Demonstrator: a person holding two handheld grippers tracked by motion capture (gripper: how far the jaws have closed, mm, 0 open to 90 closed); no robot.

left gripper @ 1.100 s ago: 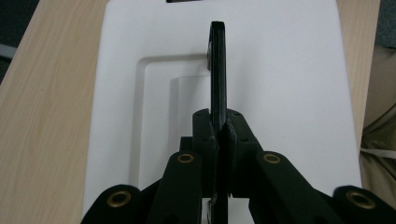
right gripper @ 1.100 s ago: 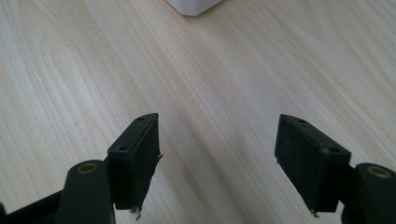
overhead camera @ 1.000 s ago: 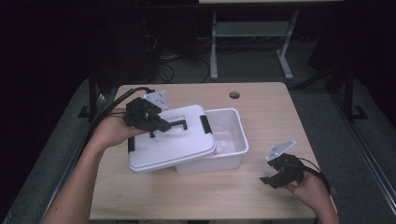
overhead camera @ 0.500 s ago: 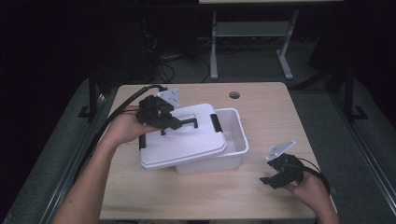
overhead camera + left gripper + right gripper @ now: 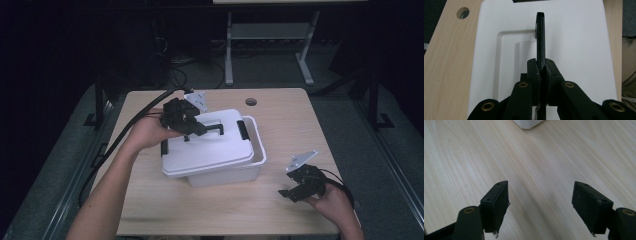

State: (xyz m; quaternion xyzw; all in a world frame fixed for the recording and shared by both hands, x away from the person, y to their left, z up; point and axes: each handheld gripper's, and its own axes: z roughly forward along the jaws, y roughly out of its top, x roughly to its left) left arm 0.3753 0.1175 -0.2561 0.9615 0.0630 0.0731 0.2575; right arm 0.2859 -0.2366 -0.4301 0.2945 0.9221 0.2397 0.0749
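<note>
Left gripper (image 5: 192, 127), jaws clamped on the lid handle (image 5: 540, 37), has slid the white lid (image 5: 212, 145) toward 3 o'clock, nearly covering the storage box (image 5: 250, 167); right gripper (image 5: 295, 190) idles, jaws apart and empty

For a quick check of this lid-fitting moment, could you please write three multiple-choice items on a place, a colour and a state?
1. Where does the right gripper sit?
A. on the lid
B. near the table's right front corner
C. inside the box

2. What colour is the lid's handle?
A. black
B. red
C. white

3. How does the left gripper stand?
A. wide open
B. shut on the table edge
C. shut on the handle

Answers:
1 B, the high view shows it there, apart from the box.
2 A, dark against the white lid.
3 C, both pads clamp it in the left gripper view.
</note>
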